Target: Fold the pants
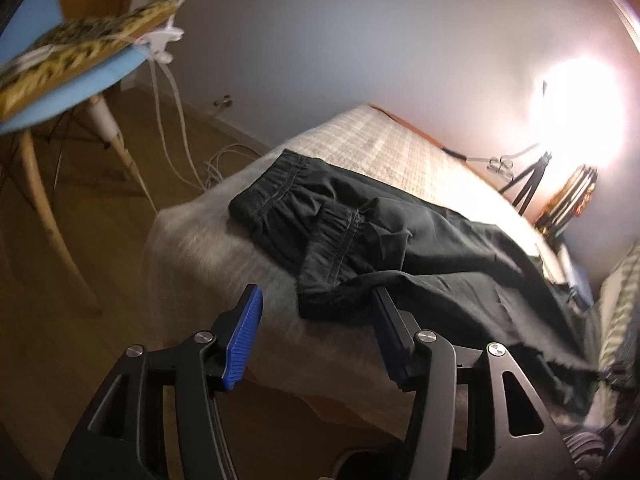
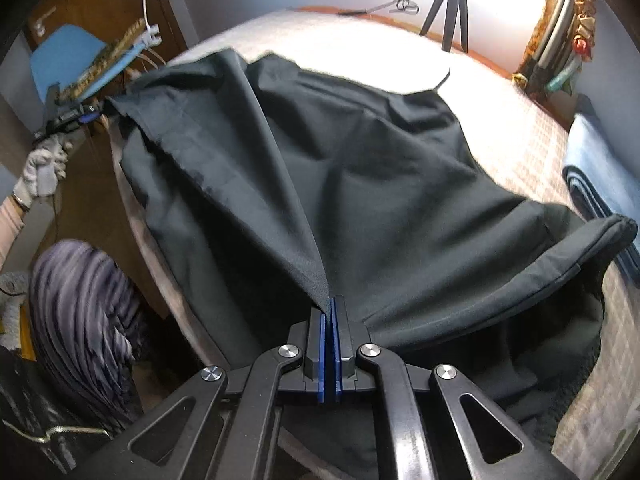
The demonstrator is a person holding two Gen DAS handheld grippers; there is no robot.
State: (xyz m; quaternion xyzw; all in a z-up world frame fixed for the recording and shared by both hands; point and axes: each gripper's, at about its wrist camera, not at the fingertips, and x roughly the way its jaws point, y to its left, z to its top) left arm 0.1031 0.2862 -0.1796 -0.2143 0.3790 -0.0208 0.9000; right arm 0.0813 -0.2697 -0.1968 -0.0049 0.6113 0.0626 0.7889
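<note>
On the bed, right tool pinches pants edge

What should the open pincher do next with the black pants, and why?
Probably shut the left gripper on the pants cuff edge. Its jaws are open around that edge, while the right gripper already pinches a fold.

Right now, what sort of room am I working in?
Most likely a bedroom: the black pants lie on a bed with a checked beige cover, beside a blue wooden-legged chair and a folded blue blanket.
</note>
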